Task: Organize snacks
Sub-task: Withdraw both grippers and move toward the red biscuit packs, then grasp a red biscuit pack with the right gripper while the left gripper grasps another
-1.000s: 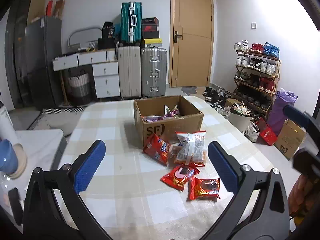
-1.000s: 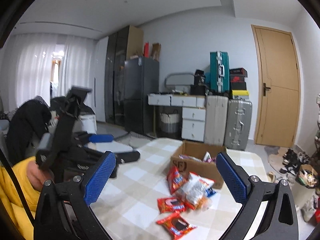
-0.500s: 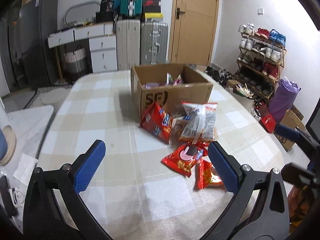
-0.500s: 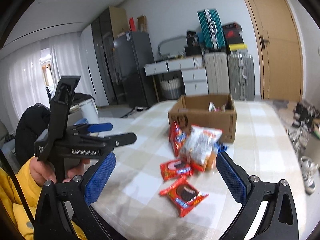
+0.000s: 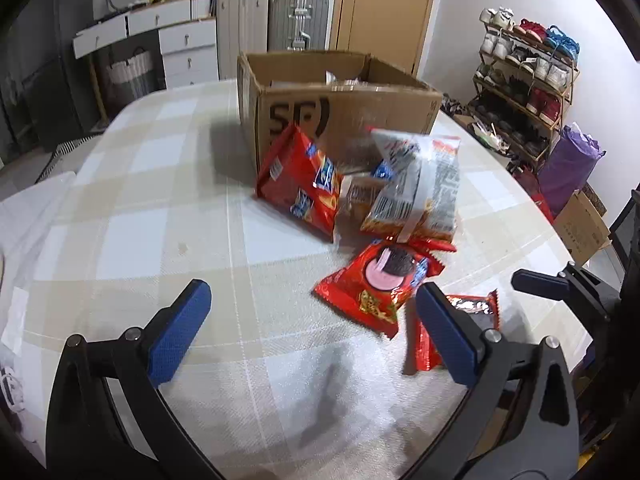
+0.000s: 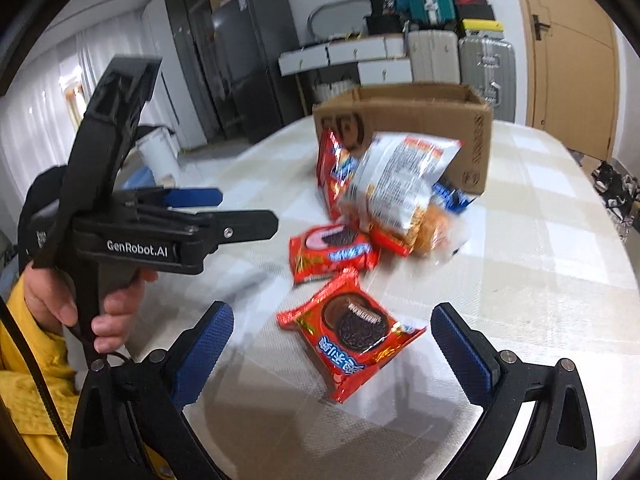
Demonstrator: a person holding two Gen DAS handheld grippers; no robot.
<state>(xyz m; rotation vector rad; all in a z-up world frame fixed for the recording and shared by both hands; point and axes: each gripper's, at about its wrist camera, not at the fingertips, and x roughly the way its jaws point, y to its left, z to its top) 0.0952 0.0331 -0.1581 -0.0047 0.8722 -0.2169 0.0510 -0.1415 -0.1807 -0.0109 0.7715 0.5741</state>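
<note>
An open cardboard box [image 5: 352, 100] stands on the checked table, also in the right wrist view [image 6: 424, 128], with some packets inside. In front of it lies a pile of snacks: a red cracker bag [image 5: 300, 184], a white-and-orange bag [image 5: 420, 188], a red cookie packet [image 5: 376, 284] and a second red cookie packet [image 6: 352, 336]. My left gripper [image 5: 312, 312] is open and empty, low over the table short of the packets. My right gripper [image 6: 332, 336] is open and empty, its fingers on either side of the nearest cookie packet without touching it.
The table [image 5: 160, 208] has a rounded edge on the right. A shoe rack [image 5: 524, 80], a purple bag [image 5: 568, 172] and a small carton [image 5: 584, 224] stand beyond it. Suitcases [image 5: 272, 20] and white drawers [image 5: 188, 44] line the far wall.
Both grippers have tilted down and moved forward toward the snack pile. The box and packets now look larger and nearer. Both stay open and empty.
</note>
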